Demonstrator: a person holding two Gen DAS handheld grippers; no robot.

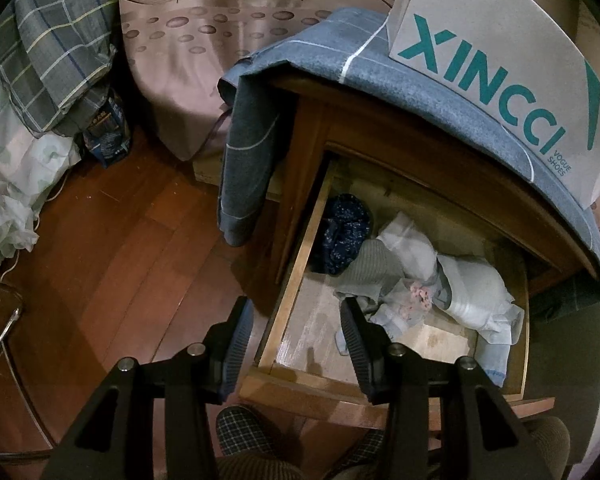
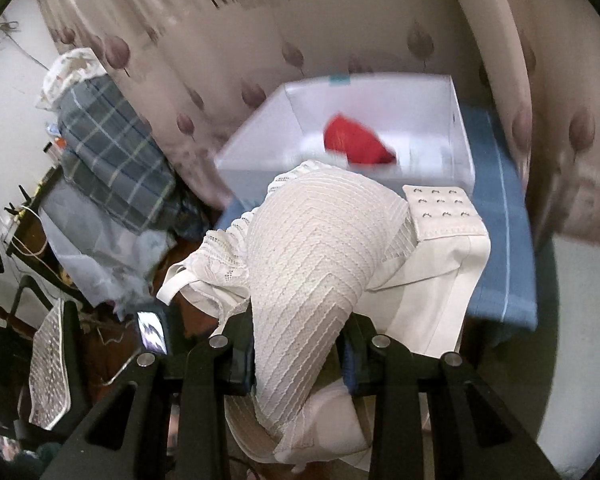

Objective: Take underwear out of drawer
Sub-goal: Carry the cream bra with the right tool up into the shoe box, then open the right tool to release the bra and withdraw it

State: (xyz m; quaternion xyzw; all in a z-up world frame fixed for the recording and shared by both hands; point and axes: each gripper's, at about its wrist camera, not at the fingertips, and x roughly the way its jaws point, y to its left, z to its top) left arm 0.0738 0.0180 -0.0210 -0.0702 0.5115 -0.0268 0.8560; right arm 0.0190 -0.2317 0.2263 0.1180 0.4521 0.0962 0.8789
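Observation:
In the left wrist view the wooden drawer (image 1: 296, 268) of the nightstand stands pulled out. Inside lie a dark blue patterned garment (image 1: 346, 232), a grey ribbed garment (image 1: 374, 268) and pale white and light blue underwear (image 1: 472, 296). My left gripper (image 1: 296, 320) is open and empty above the drawer's front left corner. In the right wrist view my right gripper (image 2: 300, 344) is shut on a white lace bra (image 2: 316, 256), held up in front of a white box (image 2: 260, 136) that holds a red garment (image 2: 356, 144).
A blue-grey cloth (image 1: 420, 92) covers the nightstand top, with the XINCCI shoe box (image 1: 492, 60) on it. A bed with a leaf-print sheet (image 1: 204, 40) stands behind. Plaid bedding (image 1: 52, 48) lies left, above the wooden floor (image 1: 120, 248). Slippered feet (image 1: 244, 432) show below.

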